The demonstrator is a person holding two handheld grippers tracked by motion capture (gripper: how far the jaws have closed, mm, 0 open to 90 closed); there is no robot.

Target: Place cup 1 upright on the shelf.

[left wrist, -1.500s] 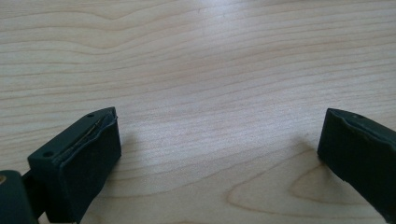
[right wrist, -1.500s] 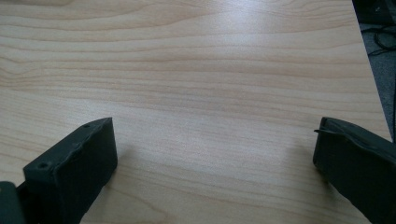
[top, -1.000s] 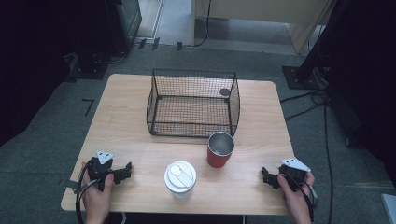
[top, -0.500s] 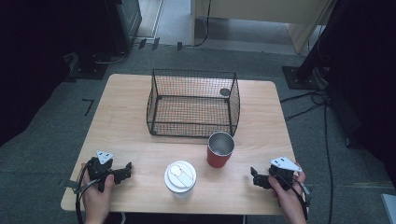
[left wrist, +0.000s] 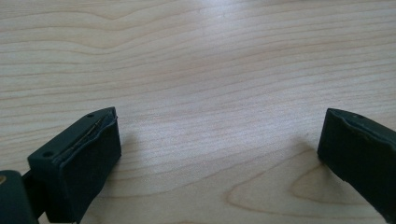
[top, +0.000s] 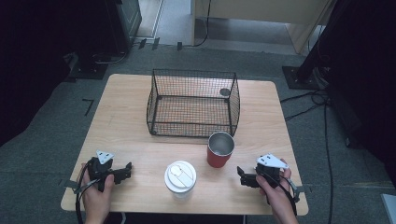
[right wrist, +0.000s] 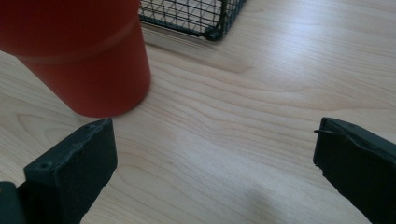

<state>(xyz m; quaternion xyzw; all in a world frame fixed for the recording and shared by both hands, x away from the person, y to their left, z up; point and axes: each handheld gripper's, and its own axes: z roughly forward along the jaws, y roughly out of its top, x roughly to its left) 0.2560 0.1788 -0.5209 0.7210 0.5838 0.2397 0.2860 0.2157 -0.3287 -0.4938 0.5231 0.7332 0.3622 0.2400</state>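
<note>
**Right gripper spread wide beside the red cup**

The right gripper (top: 243,177) lies low on the wooden surface (top: 121,126), its fingers (right wrist: 74,168) spread wide with nothing between them. In the right gripper view, the red cup (right wrist: 74,51) stands upright just beyond the tip of the near finger and slightly outside the gap, close to it but not touching. The high view shows the cup's metal-lined mouth (top: 221,143) open upward, just ahead of the fingers and toward the middle of the surface.

The left gripper (top: 125,171) rests at the opposite near corner, its fingers (left wrist: 84,158) likewise spread apart over bare wood (nothing lies between them). A white lidded cup (top: 180,176) stands between the two grippers, apart from both sets of fingers and nearer the red cup than the left gripper.

Beyond the red cup, farther from the fingers, sits a black wire basket (top: 192,131); its near corner (right wrist: 212,32) shows in the right gripper view just behind the cup.
</note>
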